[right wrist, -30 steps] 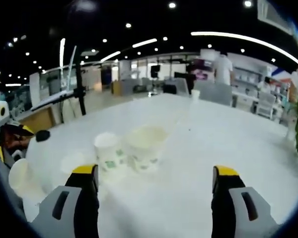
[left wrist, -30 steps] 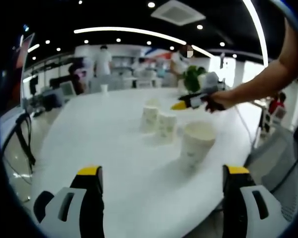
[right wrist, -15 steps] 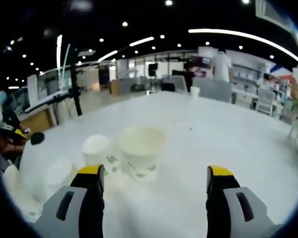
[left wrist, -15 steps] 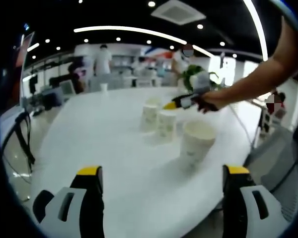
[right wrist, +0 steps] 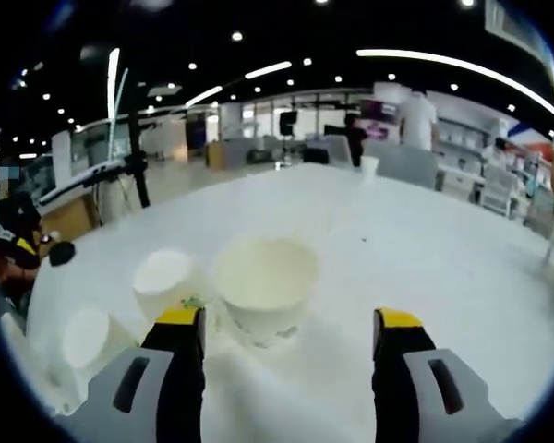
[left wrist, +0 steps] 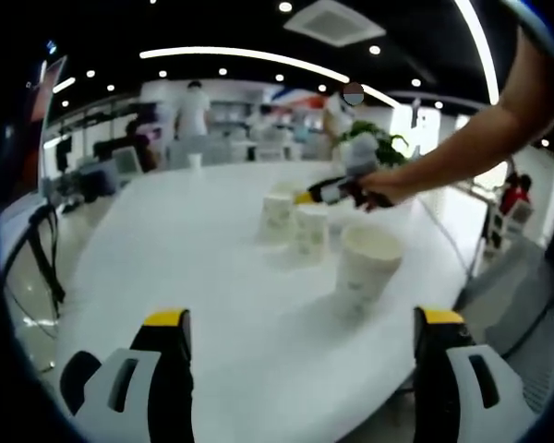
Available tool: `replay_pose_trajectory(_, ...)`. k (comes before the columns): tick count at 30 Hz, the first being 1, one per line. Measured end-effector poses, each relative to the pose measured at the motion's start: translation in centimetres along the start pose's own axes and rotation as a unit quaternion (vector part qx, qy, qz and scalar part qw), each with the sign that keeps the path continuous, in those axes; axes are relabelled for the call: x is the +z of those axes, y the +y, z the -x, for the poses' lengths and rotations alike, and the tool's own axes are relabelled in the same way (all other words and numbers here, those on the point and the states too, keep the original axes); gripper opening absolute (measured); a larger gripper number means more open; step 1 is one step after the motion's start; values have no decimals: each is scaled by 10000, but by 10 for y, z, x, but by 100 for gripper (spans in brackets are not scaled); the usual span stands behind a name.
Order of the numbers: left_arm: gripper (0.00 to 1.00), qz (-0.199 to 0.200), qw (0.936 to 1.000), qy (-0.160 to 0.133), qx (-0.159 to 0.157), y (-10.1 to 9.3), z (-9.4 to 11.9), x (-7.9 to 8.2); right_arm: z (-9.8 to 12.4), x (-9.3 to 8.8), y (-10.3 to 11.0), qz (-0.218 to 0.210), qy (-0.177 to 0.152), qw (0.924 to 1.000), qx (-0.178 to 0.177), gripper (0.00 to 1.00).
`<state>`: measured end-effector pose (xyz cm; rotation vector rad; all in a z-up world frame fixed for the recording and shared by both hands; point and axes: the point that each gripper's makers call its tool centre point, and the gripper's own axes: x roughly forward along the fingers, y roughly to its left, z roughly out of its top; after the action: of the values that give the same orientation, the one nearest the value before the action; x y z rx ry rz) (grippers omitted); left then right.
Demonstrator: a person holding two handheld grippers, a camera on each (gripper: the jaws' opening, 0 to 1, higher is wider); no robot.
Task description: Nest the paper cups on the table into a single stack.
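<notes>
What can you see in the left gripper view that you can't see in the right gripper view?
Left gripper view: the person's arm holding the right gripper near the farthest cups, and a green plant.
Right gripper view: a black stand beyond the table's far edge.
Both: the white table, paper cups such as the big open one, open yellow-tipped jaws and ceiling lights.

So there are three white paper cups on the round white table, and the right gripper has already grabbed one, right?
Not yet. The right gripper is open, its jaws either side of the wide white paper cup without closing on it, as the right gripper view shows. Three cups on the round white table is correct.
</notes>
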<state>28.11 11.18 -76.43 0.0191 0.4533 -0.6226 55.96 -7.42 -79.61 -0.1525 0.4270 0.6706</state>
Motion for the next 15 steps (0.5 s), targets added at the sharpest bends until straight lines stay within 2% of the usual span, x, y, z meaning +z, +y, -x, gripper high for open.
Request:
replay_pose_trajectory(7,100,5,10000,36,-7,-1,0,-2,-10,1,4,-143,-121,9998,55,60)
replay_pose_trajectory(15,100,37,10000,75,41,0,1,-5,-19,7,8,-217,-236,9994,131,56)
